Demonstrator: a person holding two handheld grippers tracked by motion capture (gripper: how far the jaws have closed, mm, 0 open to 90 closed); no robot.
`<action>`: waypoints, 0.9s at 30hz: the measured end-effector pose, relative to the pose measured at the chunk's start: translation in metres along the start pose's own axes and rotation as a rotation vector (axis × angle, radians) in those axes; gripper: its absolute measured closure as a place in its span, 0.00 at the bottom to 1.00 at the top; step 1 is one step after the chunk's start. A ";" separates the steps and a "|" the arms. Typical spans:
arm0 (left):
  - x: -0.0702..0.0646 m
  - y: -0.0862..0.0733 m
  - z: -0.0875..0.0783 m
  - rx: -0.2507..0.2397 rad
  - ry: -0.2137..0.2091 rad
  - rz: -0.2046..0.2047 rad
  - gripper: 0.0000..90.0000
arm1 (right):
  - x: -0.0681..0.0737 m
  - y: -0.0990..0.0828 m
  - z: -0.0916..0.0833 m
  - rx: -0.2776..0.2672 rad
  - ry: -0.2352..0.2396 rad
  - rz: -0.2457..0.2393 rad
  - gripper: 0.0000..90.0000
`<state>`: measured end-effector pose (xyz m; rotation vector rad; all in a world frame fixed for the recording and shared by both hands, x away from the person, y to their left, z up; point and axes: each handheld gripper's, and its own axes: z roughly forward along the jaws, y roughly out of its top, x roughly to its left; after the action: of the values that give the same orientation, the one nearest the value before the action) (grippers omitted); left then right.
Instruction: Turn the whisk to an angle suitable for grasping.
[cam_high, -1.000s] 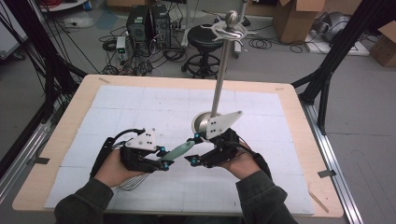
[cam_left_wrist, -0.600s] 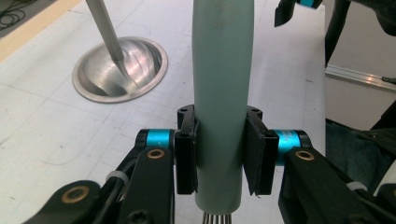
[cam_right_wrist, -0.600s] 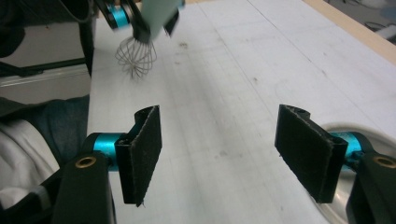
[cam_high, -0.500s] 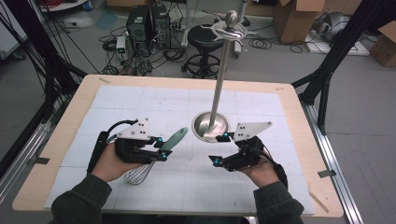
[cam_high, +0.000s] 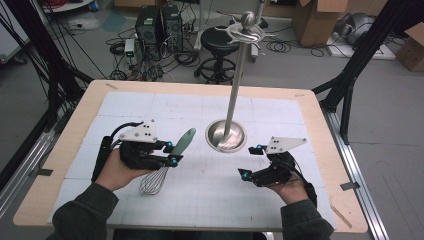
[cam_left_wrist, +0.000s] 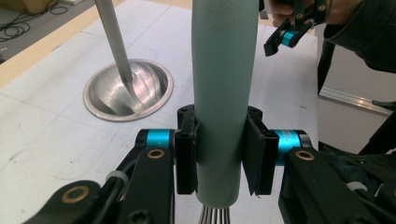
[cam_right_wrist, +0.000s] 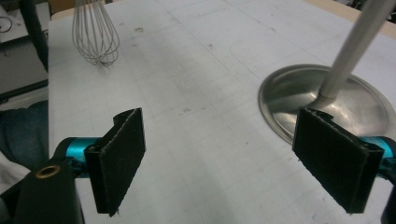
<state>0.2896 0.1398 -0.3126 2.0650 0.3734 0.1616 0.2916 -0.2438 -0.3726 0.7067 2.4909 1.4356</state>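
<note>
High view: your left gripper (cam_high: 170, 154) clamps the whisk (cam_high: 165, 165) by its handle, wires hanging free, ready for the stand (cam_high: 232, 100). Your right gripper (cam_high: 252, 162) has just been opening, with nothing between its jaws.

No legible text, label, brand or number is found; an embossed emblem on the whisk handle (cam_left_wrist: 224, 74) stays unreadable.

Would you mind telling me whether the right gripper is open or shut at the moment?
Open. The right gripper has just been opening; in its own view the two pads stand wide apart over bare table, nothing between them.
</note>
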 end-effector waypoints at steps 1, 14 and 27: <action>0.001 0.003 -0.001 0.002 -0.002 0.003 0.76 | -0.002 -0.004 -0.001 -0.003 -0.010 0.011 0.18; 0.005 0.011 -0.008 -0.027 0.004 -0.012 0.76 | -0.008 -0.031 -0.010 0.002 -0.059 0.081 0.16; 0.013 0.027 -0.014 -0.055 0.008 -0.020 0.76 | -0.016 -0.055 -0.022 -0.001 -0.090 0.146 0.11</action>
<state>0.3033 0.1429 -0.2832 2.0064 0.3901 0.1662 0.2802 -0.2911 -0.4093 0.9483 2.4142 1.4179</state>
